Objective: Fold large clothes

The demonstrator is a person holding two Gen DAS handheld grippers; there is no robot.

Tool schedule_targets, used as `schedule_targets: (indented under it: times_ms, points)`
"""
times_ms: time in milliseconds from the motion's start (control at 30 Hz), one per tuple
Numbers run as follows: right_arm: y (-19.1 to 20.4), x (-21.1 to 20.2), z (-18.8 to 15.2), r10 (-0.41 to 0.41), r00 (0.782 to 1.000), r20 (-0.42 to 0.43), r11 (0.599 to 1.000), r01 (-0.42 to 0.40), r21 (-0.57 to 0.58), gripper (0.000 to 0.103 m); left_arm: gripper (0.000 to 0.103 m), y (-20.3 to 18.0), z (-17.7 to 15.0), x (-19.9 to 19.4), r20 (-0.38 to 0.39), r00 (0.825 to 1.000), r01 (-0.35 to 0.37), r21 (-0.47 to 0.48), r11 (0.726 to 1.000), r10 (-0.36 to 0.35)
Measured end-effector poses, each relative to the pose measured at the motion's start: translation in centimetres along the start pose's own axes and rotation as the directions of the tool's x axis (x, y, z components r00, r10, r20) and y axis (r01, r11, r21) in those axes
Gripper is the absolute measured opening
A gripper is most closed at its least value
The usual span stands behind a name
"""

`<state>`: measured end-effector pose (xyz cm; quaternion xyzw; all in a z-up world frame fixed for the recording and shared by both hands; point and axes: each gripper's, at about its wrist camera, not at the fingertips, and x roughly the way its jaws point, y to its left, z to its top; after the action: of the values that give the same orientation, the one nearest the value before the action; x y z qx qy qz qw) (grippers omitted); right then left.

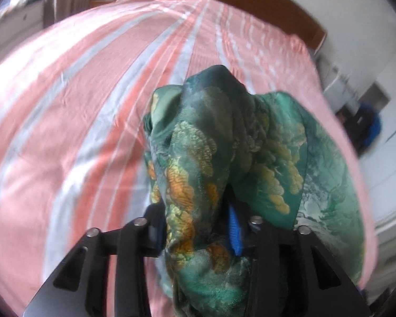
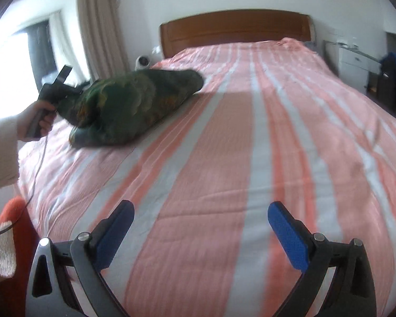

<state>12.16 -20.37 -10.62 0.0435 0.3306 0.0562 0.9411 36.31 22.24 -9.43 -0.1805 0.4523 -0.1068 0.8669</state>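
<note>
One green garment [image 1: 211, 158] | in left gripper [image 1: 198, 227] | over bed [image 2: 224, 158]

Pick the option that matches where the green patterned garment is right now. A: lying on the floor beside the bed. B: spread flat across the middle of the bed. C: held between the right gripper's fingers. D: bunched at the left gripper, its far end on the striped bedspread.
D: the green garment is bunched at the left gripper, its far end resting on the striped bedspread, while the right gripper stands open and empty.
</note>
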Motion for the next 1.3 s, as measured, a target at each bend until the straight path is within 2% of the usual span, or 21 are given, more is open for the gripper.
schedule_targets:
  times_ms: [33,67,100,200,300,333,400,433,533,567,600,633,700,767,867,933,1000,1067,1133,1167,1300]
  points:
    - [0.6,-0.2,0.3,0.014,1.000,-0.003,1.000,-0.014,-0.015,0.100,0.061,0.2,-0.2,-0.2,0.013,1.000,0.016,-0.022,1.000,-0.015]
    - [1.0,-0.3,1.2,0.032,0.999,0.002,0.999,-0.032,-0.020,0.100,0.078,0.5,-0.4,-0.6,0.025,1.000,0.018,-0.040,0.999,-0.017]
    - [1.4,-0.1,2.6,0.059,0.998,0.015,0.998,-0.059,-0.021,0.100,0.086,0.8,-0.5,-0.9,0.036,0.999,0.022,-0.053,0.998,-0.020]
    - [3.5,1.1,9.6,0.139,0.986,0.088,0.990,-0.137,-0.027,0.100,0.089,1.8,-0.9,-2.2,0.055,0.996,0.071,-0.077,0.994,-0.067]
    - [7.0,3.6,16.9,0.214,0.968,0.129,0.976,-0.207,-0.064,0.100,0.091,2.7,-1.7,-3.8,0.072,0.995,0.075,-0.087,0.993,-0.069]
    - [8.6,5.0,19.0,0.244,0.962,0.121,0.968,-0.235,-0.086,0.100,0.092,3.0,-2.3,-4.8,0.093,0.994,0.062,-0.079,0.995,-0.055]
    - [12.1,9.2,22.6,0.293,0.955,0.054,0.950,-0.284,-0.128,0.100,0.097,3.1,-3.5,-6.3,0.139,0.990,0.013,-0.062,0.998,-0.005]
    - [13.1,10.6,23.0,0.293,0.955,0.038,0.949,-0.286,-0.133,0.100,0.098,3.2,-4.4,-7.2,0.176,0.984,-0.022,-0.059,0.998,0.032]
    - [16.9,18.2,21.8,0.276,0.951,-0.140,0.941,-0.297,-0.162,0.099,0.099,4.2,-7.1,-8.9,0.245,0.963,-0.091,-0.101,0.991,0.114]
    - [17.9,20.7,20.4,0.213,0.955,-0.208,0.947,-0.254,-0.196,0.099,0.099,4.3,-7.8,-9.1,0.249,0.958,-0.114,-0.118,0.987,0.140]
    - [18.6,22.2,19.1,0.155,0.958,-0.241,0.946,-0.215,-0.243,0.100,0.099,4.5,-8.6,-9.2,0.252,0.954,-0.130,-0.131,0.983,0.160]
    - [19.0,22.7,18.4,0.113,0.964,-0.241,0.943,-0.180,-0.280,0.100,0.099,5.0,-9.7,-9.4,0.261,0.949,-0.144,-0.145,0.979,0.178]
    - [19.0,21.6,18.7,0.109,0.967,-0.229,0.942,-0.174,-0.286,0.099,0.099,5.3,-11.4,-9.2,0.285,0.935,-0.172,-0.155,0.973,0.210]
    - [19.1,19.7,20.9,0.102,0.974,-0.201,0.948,-0.157,-0.278,0.099,0.099,5.3,-12.8,-9.1,0.314,0.918,-0.201,-0.152,0.968,0.240]
    - [20.4,18.0,24.2,0.129,0.986,-0.109,0.951,-0.154,-0.267,0.099,0.099,4.8,-13.7,-8.9,0.347,0.906,-0.219,-0.107,0.970,0.243]
    - [22.1,18.8,26.2,0.153,0.986,-0.068,0.955,-0.165,-0.246,0.099,0.100,4.4,-14.2,-9.2,0.377,0.892,-0.245,-0.055,0.968,0.247]
    - [24.2,21.9,27.1,0.159,0.984,-0.079,0.957,-0.173,-0.232,0.099,0.100,4.3,-14.6,-8.9,0.385,0.881,-0.291,-0.013,0.957,0.274]
    - [25.2,26.8,26.2,0.121,0.982,-0.146,0.966,-0.150,-0.208,0.100,0.100,4.7,-14.5,-8.2,0.346,0.890,-0.313,-0.007,0.950,0.296]
    - [25.1,31.2,24.3,0.094,0.979,-0.179,0.969,-0.131,-0.210,0.102,0.100,5.5,-14.2,-7.6,0.310,0.911,-0.278,-0.030,0.960,0.273]
    - [24.8,32.7,22.9,0.093,0.981,-0.170,0.969,-0.128,-0.211,0.102,0.100,5.8,-14.2,-7.4,0.296,0.917,-0.267,-0.038,0.963,0.266]
    - [24.1,32.5,21.9,0.125,0.988,-0.091,0.971,-0.141,-0.193,0.102,0.101,6.9,-13.8,-7.0,0.256,0.930,-0.256,-0.063,0.965,0.264]
